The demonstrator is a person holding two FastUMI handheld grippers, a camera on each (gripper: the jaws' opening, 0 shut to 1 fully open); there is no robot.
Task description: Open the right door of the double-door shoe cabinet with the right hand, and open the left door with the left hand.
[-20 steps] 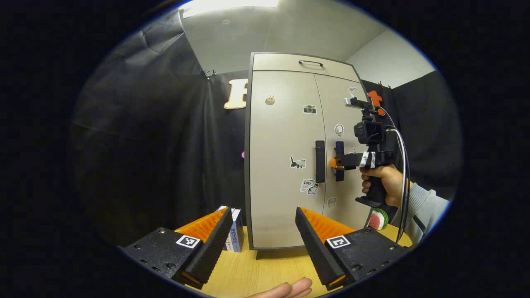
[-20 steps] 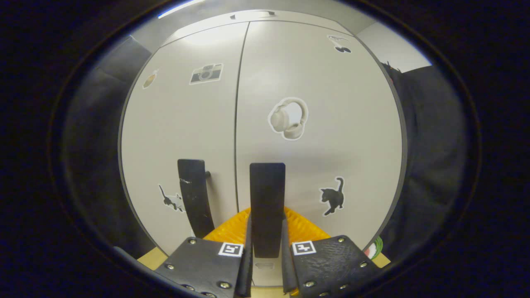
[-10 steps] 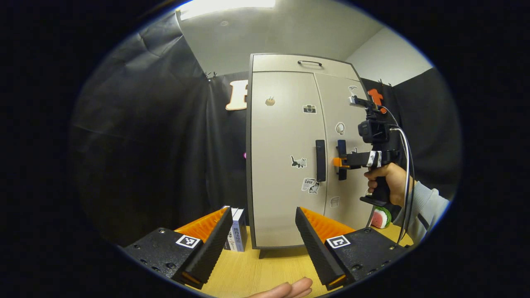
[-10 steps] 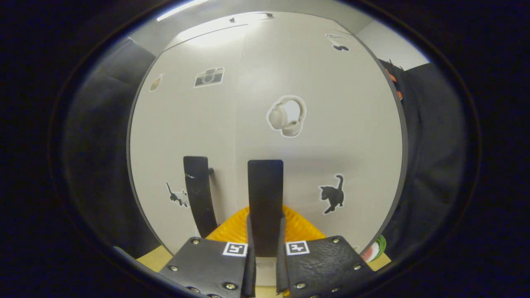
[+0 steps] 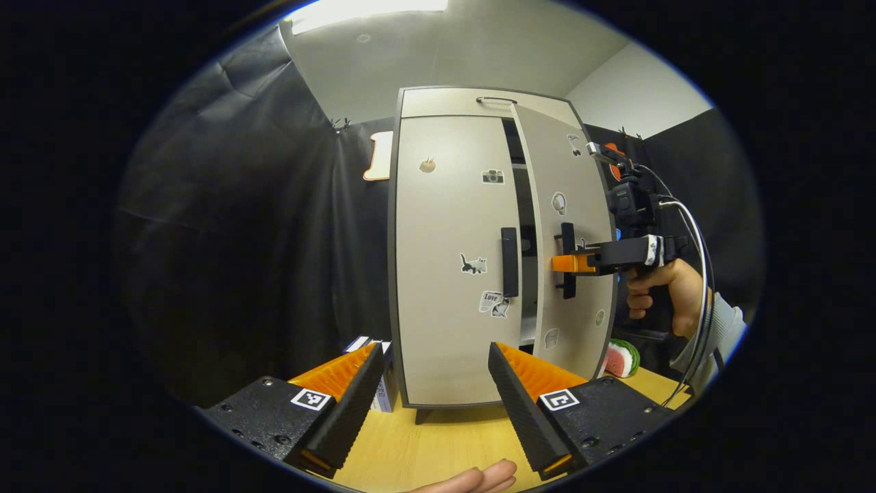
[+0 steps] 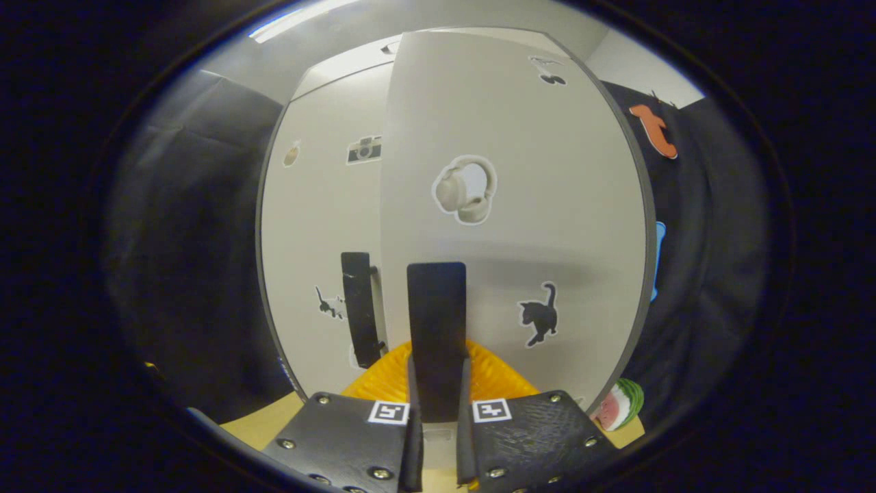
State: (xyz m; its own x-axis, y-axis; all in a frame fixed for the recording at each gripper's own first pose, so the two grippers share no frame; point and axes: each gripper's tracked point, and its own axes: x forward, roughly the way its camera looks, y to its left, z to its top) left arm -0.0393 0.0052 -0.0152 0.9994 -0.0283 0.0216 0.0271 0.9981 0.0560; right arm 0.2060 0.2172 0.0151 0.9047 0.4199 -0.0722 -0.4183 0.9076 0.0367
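Right gripper [image 6: 438, 411] clamped on right door handle [image 6: 436, 329], right door [image 5: 564, 233] ajar, left gripper [image 5: 431, 397] spread wide, facing the closed left door [image 5: 452, 260]

Wooden table [image 5: 424, 445] bearing the shoe cabinet [image 5: 445, 274], a boxed item (maybe cartons) [image 5: 383, 390], watermelon-patterned object [image 5: 621, 359].

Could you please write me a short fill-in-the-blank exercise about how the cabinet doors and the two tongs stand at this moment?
1. The right tongs are shut on the right door's ____.
2. The right door stands ajar while the left door is ____.
3. The left tongs hang over the wooden table, their jaws ____.
4. The sticker just above the right handle in the right gripper view shows ____.

Missing words: handle; shut; open; headphones
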